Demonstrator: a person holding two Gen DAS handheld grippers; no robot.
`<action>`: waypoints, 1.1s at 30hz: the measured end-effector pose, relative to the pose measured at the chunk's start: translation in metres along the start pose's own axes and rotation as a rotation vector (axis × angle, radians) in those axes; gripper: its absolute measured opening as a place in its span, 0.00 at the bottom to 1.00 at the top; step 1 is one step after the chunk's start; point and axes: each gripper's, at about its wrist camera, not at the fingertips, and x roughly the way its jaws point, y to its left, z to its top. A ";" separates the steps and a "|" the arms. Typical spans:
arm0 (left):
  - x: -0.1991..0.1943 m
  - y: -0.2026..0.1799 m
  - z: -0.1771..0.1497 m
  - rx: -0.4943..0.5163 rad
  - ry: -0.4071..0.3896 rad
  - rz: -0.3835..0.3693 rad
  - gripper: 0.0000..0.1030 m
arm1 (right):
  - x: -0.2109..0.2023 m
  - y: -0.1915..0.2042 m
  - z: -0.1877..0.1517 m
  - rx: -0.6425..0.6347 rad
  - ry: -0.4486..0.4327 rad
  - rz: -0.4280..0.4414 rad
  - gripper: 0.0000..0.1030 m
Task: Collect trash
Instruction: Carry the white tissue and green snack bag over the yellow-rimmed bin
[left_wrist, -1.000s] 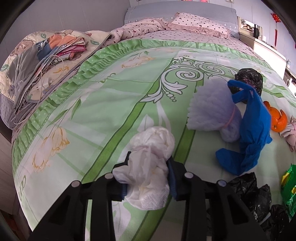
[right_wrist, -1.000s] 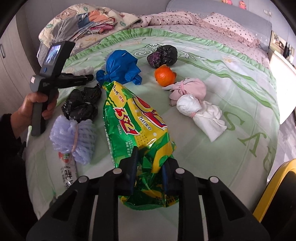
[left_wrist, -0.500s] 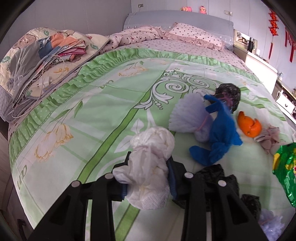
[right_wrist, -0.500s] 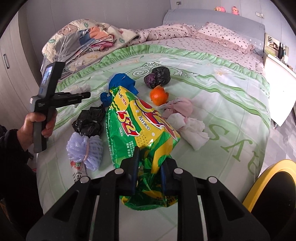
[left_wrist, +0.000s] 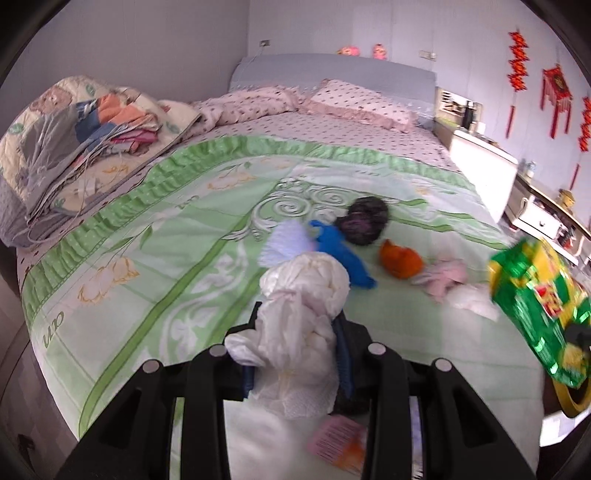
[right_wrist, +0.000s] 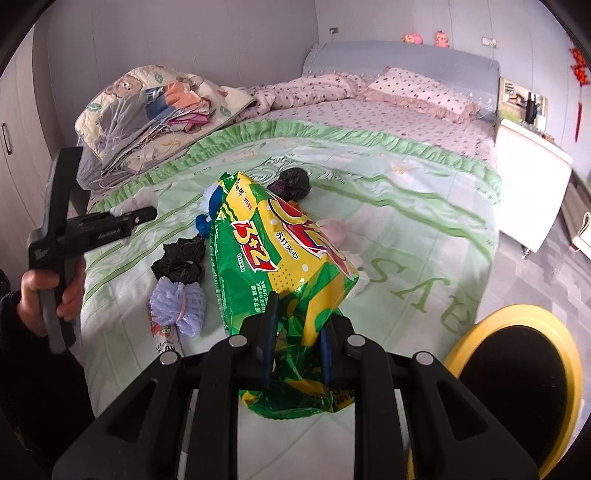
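A: Left gripper (left_wrist: 295, 345)?
B: Clamped on a knotted white plastic bag (left_wrist: 299, 314), held up over the green bedspread (left_wrist: 155, 258), both fingers pressed into the bag's sides. From the right wrist view, gripped by a bare hand (right_wrist: 50, 295) at the handle, fist closed, dark sleeve at the wrist, pointed across the near left side of the bed.

A: Right gripper (right_wrist: 299, 332)?
B: Squeezed on the lower end of a green and yellow snack bag (right_wrist: 280, 258), lifted clear of the spread, tilted up and away. Just beside a yellow-rimmed bin (right_wrist: 517, 376), low right.

A: Left on the bed?
B: 1 blue bag (left_wrist: 340, 251), 1 dark bundle (left_wrist: 367, 221), 1 orange peel (left_wrist: 400, 258), 1 pink wad (left_wrist: 443, 277), 1 black bag (right_wrist: 181, 258), 1 lilac foam net (right_wrist: 177, 302).
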 end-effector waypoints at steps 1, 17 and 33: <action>-0.006 -0.007 -0.001 0.009 -0.005 -0.019 0.31 | -0.007 -0.002 0.001 0.009 -0.007 -0.001 0.18; -0.063 -0.127 0.005 0.170 -0.035 -0.185 0.32 | -0.112 -0.076 0.002 0.142 -0.061 -0.144 0.18; -0.072 -0.238 0.004 0.290 -0.009 -0.333 0.32 | -0.169 -0.158 -0.017 0.233 -0.076 -0.263 0.18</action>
